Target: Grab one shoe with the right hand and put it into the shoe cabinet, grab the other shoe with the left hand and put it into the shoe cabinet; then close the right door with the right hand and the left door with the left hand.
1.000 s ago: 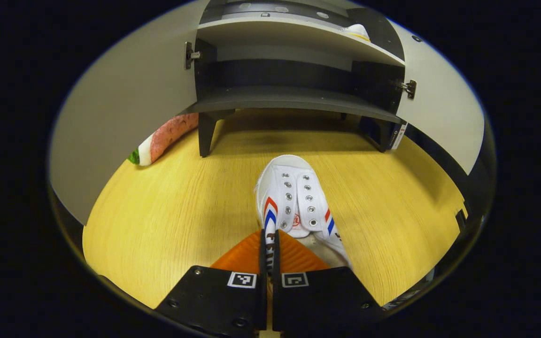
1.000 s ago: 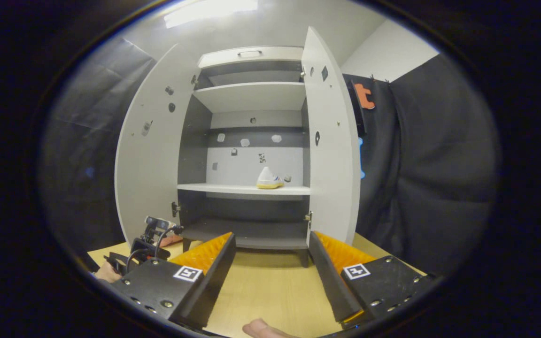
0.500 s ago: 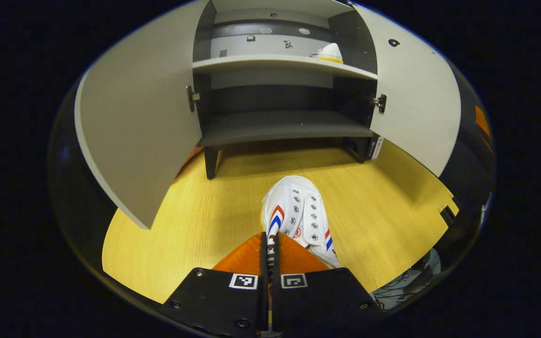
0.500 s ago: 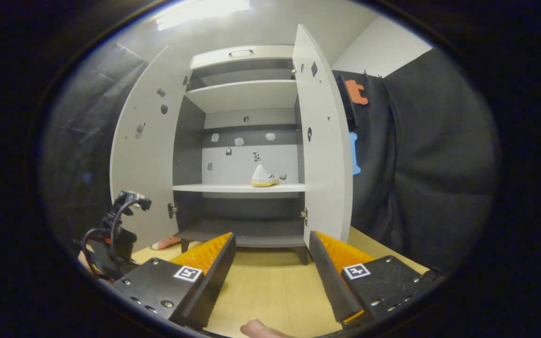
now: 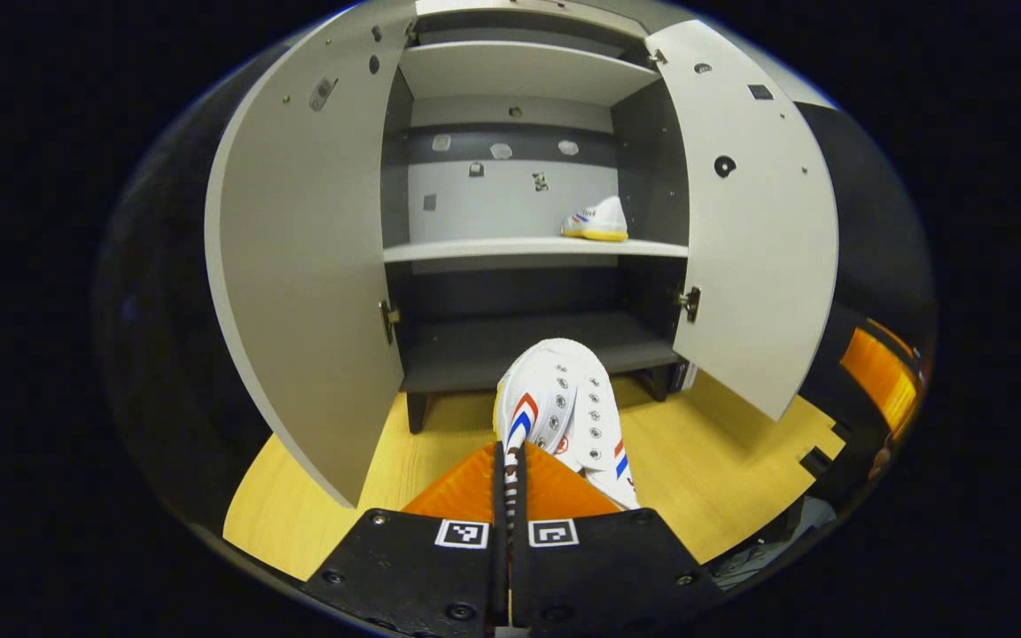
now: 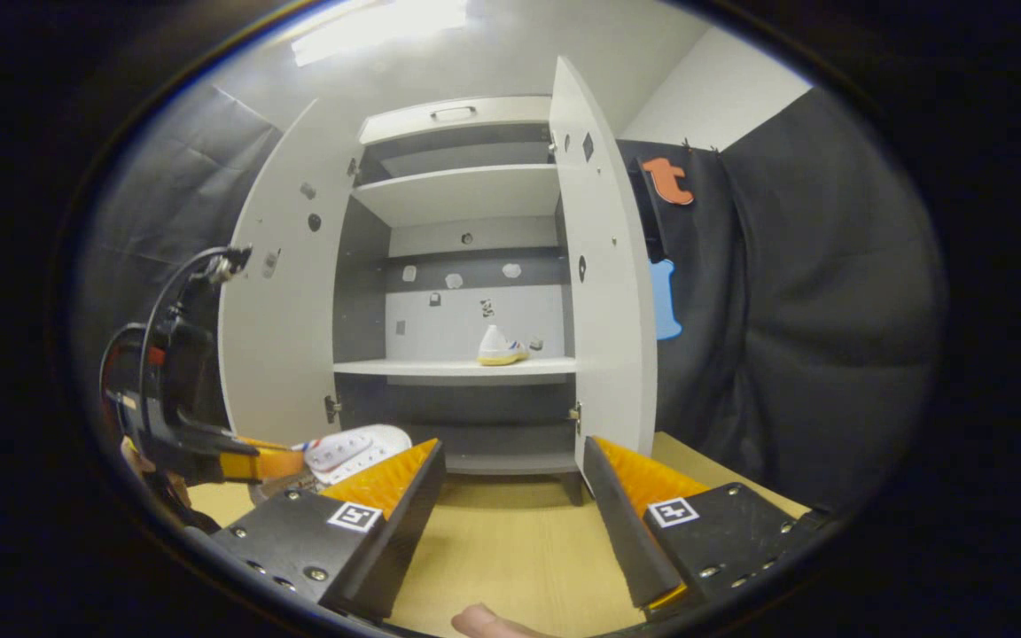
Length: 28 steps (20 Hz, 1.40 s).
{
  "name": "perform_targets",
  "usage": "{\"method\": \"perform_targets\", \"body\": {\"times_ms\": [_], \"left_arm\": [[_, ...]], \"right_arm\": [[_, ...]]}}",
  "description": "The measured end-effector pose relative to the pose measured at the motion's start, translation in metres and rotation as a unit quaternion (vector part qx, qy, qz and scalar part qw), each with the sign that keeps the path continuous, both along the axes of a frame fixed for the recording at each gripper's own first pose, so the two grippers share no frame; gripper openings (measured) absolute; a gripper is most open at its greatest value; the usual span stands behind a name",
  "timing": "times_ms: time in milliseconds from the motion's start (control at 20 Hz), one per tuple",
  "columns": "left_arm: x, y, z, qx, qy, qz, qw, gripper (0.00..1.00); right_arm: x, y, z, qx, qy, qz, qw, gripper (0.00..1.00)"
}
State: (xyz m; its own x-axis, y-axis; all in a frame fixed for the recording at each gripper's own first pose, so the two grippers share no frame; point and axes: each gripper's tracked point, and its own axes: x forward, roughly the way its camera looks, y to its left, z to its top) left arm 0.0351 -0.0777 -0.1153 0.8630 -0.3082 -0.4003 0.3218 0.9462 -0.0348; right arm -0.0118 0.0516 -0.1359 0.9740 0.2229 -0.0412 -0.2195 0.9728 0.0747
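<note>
Left gripper view: the left hand-held gripper pinches the white shoe by its collar, toe pointing lengthwise toward the shoe cabinet, above the table.

Right gripper view: the right hand-held gripper gapes wide, holding nothing; the other shoe sits on the middle shelf, between both open doors.

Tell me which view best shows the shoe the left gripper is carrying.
Left gripper view: the held shoe is central, eyelets and stripes clear, its edge pinched in the left gripper. Right gripper view shows it small, side-on, partly hidden.

A white shoe with red and blue stripes is held off the table. Its mate is seen on the middle shelf of the shoe cabinet, whose doors are open.
</note>
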Motion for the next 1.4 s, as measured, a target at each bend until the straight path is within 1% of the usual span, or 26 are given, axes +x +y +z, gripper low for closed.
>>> {"method": "perform_targets", "body": {"times_ms": [50, 100, 150, 200, 250, 450, 500, 550, 600, 700, 750, 800, 900, 950, 1050, 1100, 1150, 1300, 1350, 1400], "left_arm": [[0.007, -0.003, 0.012, -0.004, -0.013, -0.001, 1.0, 0.02], [0.012, -0.004, 0.023, -0.011, -0.024, 0.0, 1.0, 0.02], [0.018, -0.006, 0.035, -0.014, -0.037, -0.001, 0.999, 0.02], [0.02, -0.008, 0.047, -0.018, -0.052, -0.001, 0.998, 0.02], [0.026, -0.01, 0.059, -0.02, -0.06, -0.003, 0.998, 0.02], [0.057, -0.023, 0.089, -0.045, -0.08, -0.005, 0.996, 0.04], [0.062, -0.023, 0.091, -0.05, -0.082, 0.0, 0.995, 0.02], [0.069, -0.025, 0.094, -0.055, -0.08, 0.005, 0.995, 0.04], [0.076, -0.027, 0.097, -0.062, -0.078, 0.009, 0.995, 0.02], [0.092, -0.03, 0.102, -0.072, -0.069, 0.023, 0.995, 0.02], [0.1, -0.03, 0.104, -0.073, -0.063, 0.032, 0.995, 0.02], [0.113, -0.029, 0.107, -0.075, -0.058, 0.042, 0.995, 0.02], [0.136, -0.029, 0.111, -0.071, -0.053, 0.057, 0.994, 0.02], [0.146, -0.029, 0.112, -0.065, -0.056, 0.058, 0.995, 0.02], [0.168, -0.031, 0.115, -0.065, -0.061, 0.062, 0.994, 0.02], [0.179, -0.034, 0.112, -0.064, -0.052, 0.066, 0.994, 0.02], [0.189, -0.035, 0.111, -0.067, -0.045, 0.075, 0.994, 0.02], [0.213, -0.044, 0.108, -0.094, -0.019, 0.096, 0.991, 0.02], [0.219, -0.049, 0.107, -0.105, -0.011, 0.098, 0.99, 0.02], [0.223, -0.055, 0.105, -0.115, 0.0, 0.098, 0.988, 0.02]], "right_arm": [[-0.001, -0.001, 0.001, -0.001, -0.002, -0.003, 1.0, 0.91], [-0.001, -0.002, 0.003, -0.002, -0.005, -0.006, 1.0, 0.91], [-0.002, -0.003, 0.005, -0.004, -0.009, -0.006, 1.0, 0.94], [-0.003, -0.003, 0.006, -0.004, -0.011, -0.007, 1.0, 0.91], [-0.003, -0.004, 0.007, -0.001, -0.011, -0.008, 1.0, 0.94], [-0.007, -0.004, 0.013, 0.009, -0.014, -0.002, 1.0, 0.94], [-0.008, -0.004, 0.013, 0.012, -0.015, -0.001, 1.0, 0.91], [-0.009, -0.003, 0.014, 0.014, -0.015, 0.003, 1.0, 0.91], [-0.009, -0.003, 0.013, 0.017, -0.014, 0.004, 1.0, 0.94], [-0.01, -0.003, 0.015, 0.023, -0.011, 0.0, 1.0, 0.94], [-0.013, -0.002, 0.018, 0.024, -0.016, 0.0, 1.0, 0.91], [-0.014, -0.001, 0.022, 0.024, -0.022, 0.001, 0.999, 0.94], [-0.016, 0.0, 0.025, 0.019, -0.031, 0.005, 0.999, 0.94], [-0.017, 0.001, 0.026, 0.018, -0.032, 0.006, 0.999, 0.91], [-0.019, 0.004, 0.023, 0.016, -0.026, 0.007, 1.0, 0.91], [-0.019, 0.006, 0.022, 0.016, -0.022, 0.008, 1.0, 0.94], [-0.021, 0.01, 0.022, 0.018, -0.022, 0.013, 1.0, 0.94], [-0.022, 0.018, 0.024, 0.016, -0.026, 0.025, 0.999, 0.94], [-0.023, 0.02, 0.024, 0.014, -0.027, 0.03, 0.999, 0.91], [-0.023, 0.023, 0.022, 0.01, -0.027, 0.034, 0.999, 0.94]]}}
